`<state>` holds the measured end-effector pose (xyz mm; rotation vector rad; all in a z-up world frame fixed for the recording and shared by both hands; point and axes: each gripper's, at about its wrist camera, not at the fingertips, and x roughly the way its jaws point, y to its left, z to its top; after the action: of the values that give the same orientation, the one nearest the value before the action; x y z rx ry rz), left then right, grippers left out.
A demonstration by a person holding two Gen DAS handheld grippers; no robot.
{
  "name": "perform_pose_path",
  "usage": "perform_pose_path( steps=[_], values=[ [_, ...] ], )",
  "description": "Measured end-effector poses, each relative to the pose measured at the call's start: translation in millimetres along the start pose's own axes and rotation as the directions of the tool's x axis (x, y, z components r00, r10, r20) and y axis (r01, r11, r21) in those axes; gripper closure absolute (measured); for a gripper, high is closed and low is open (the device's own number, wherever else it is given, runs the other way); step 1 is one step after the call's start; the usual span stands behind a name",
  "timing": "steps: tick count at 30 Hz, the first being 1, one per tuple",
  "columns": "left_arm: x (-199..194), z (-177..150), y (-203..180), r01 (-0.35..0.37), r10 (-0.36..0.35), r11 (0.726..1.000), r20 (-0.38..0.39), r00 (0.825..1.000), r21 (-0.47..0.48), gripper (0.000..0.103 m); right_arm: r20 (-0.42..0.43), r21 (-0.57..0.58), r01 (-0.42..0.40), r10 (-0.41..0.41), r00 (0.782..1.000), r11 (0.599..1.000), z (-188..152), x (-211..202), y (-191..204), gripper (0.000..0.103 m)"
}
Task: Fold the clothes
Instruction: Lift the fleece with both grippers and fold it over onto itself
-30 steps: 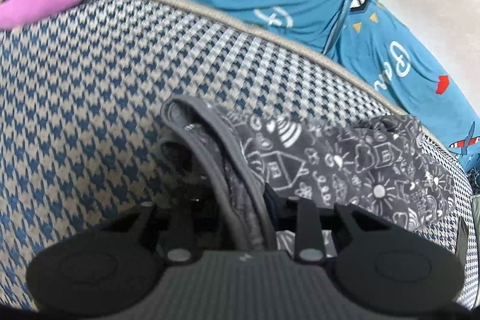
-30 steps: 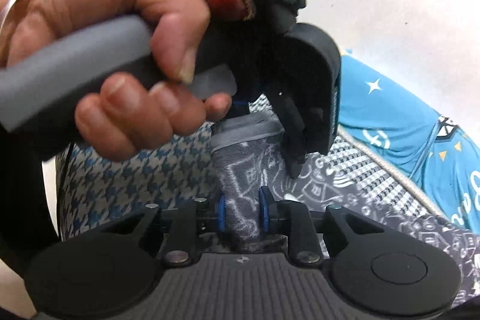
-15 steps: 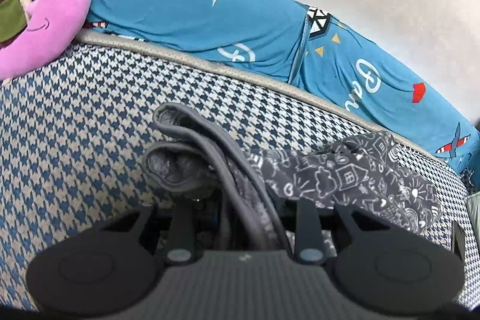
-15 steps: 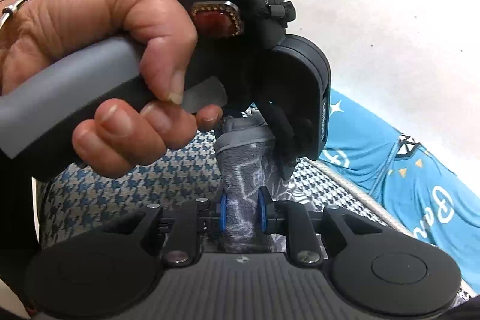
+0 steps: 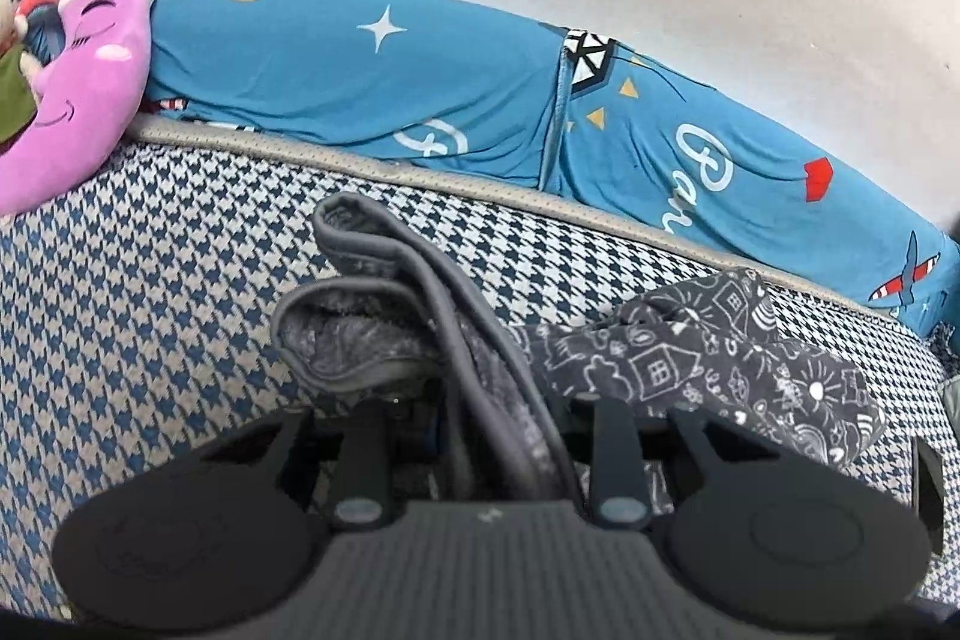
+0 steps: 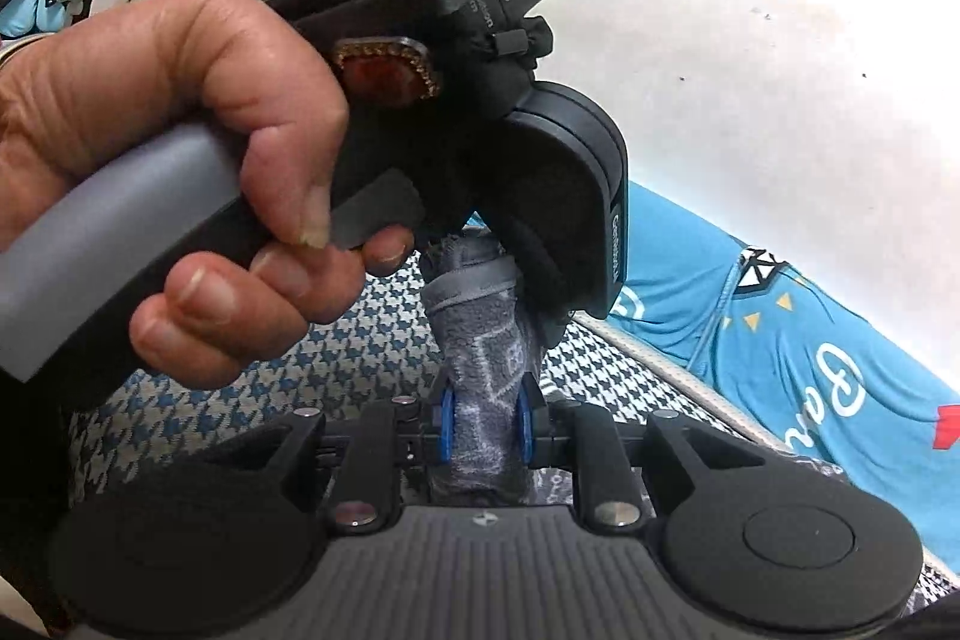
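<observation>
Garment [image 5: 468,334], grey, printed, lifted above the checked bed [image 5: 150,280]; left gripper [image 5: 498,436] and right gripper [image 6: 483,427] jaws both pinch its bunched waistband, likely so it hangs straight for folding.

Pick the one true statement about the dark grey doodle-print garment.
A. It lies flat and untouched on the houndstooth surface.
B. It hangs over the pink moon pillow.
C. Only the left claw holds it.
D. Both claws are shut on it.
D: the left claw and the right claw each pinch a bunch of the dark grey doodle-print garment between closed fingers.
</observation>
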<state>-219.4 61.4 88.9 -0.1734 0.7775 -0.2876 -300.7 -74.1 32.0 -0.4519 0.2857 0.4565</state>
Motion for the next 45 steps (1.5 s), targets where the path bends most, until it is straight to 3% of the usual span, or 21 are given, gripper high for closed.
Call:
perform_pose_path(
  steps=[12, 29, 39, 45],
  values=[
    [-5, 8, -42, -0.01, 0.007, 0.998, 0.045, 0.999, 0.066, 0.078, 0.02, 0.036, 0.077, -0.078, 0.997, 0.996, -6, -29, -20, 0.085],
    [3, 47, -156, 0.078, -0.103, 0.969, 0.097, 0.99, 0.233, 0.078, 0.037, 0.215, 0.265, -0.279, 0.96, 0.94, -15, -64, -109, 0.086],
    [46, 53, -228, 0.155, -0.17, 0.934, 0.016, 0.985, 0.323, 0.078, -0.057, 0.341, 0.33, -0.332, 0.942, 0.88, -43, -71, -157, 0.086],
    [78, 43, -248, 0.205, -0.2, 0.918, -0.052, 0.979, 0.339, 0.077, -0.141, 0.431, 0.359, -0.331, 0.933, 0.828, -67, -72, -181, 0.086]
  ],
)
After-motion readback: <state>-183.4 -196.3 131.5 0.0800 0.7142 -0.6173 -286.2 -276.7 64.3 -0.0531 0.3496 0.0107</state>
